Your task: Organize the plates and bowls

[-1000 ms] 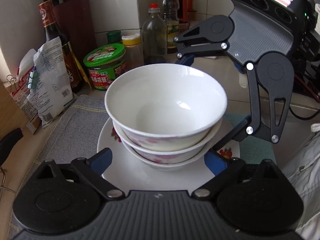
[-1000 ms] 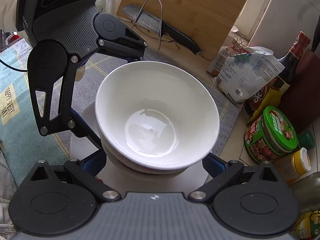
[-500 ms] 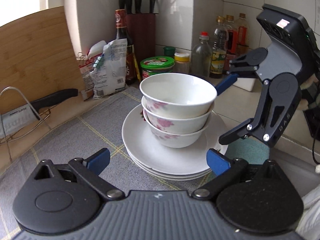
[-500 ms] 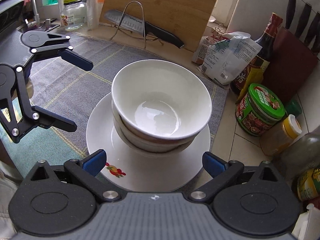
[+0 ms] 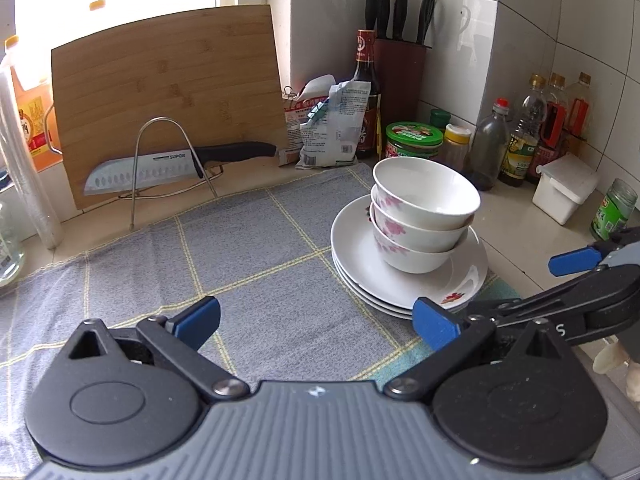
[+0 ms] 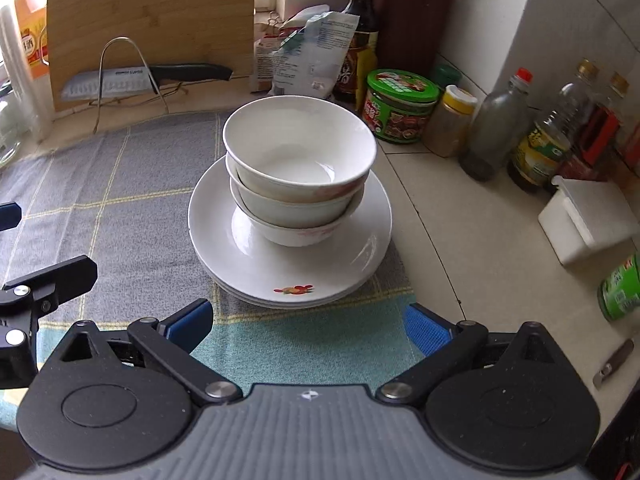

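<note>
Three white bowls with pink flowers (image 5: 420,216) (image 6: 298,172) sit nested on a stack of white plates (image 5: 460,284) (image 6: 296,276), on the right part of a grey checked mat (image 5: 248,264) (image 6: 112,208). My left gripper (image 5: 316,320) is open and empty, low over the mat, left of and nearer than the stack. My right gripper (image 6: 306,322) is open and empty too, just in front of the plates. In the left wrist view the right gripper (image 5: 568,280) shows at the far right. The left gripper's fingers (image 6: 52,276) show at the left edge of the right wrist view.
A bamboo cutting board (image 5: 168,96) leans at the back with a knife (image 5: 172,164) on a wire rack. Bags, a dark sauce bottle (image 5: 366,92), a knife block (image 5: 400,92), a green-lidded jar (image 5: 414,140), several bottles (image 5: 524,140) and a white box (image 5: 564,188) line the tiled corner.
Both grippers have pulled back from around the bowl stack, which was close between their fingers a second ago. The bowls and plates stay put.
</note>
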Demonstrator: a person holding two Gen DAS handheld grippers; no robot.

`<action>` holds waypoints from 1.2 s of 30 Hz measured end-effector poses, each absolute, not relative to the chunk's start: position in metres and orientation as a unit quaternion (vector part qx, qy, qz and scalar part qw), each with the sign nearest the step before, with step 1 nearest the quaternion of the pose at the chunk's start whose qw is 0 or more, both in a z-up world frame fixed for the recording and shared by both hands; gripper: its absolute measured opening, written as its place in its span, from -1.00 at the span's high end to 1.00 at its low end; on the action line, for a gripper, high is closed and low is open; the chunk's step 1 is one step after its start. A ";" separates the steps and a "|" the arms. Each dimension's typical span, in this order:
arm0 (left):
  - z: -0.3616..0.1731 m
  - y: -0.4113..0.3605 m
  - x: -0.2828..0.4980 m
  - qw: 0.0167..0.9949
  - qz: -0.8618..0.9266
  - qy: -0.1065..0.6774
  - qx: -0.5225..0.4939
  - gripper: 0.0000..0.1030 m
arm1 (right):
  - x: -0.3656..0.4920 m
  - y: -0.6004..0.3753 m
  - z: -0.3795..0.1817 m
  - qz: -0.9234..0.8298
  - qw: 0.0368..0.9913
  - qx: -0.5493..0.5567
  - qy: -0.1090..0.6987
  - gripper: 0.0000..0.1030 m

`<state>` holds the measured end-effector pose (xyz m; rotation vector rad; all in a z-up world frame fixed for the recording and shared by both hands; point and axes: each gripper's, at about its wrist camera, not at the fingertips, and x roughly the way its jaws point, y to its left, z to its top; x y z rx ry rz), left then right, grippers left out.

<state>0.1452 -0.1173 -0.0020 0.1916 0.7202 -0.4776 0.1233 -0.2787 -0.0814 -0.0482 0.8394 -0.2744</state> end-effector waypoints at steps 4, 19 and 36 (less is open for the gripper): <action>0.010 -0.113 0.133 0.903 -0.226 0.353 0.091 -0.99 | 0.100 -0.267 -0.076 -0.153 0.910 -0.007 0.385 -1.00; 0.031 -0.096 0.104 0.911 -0.230 0.333 0.080 -0.99 | 0.068 -0.246 -0.059 -0.163 0.924 0.011 0.346 -1.00; 0.034 -0.092 0.102 0.912 -0.227 0.334 0.070 -0.99 | 0.063 -0.241 -0.053 -0.165 0.927 0.007 0.336 -1.00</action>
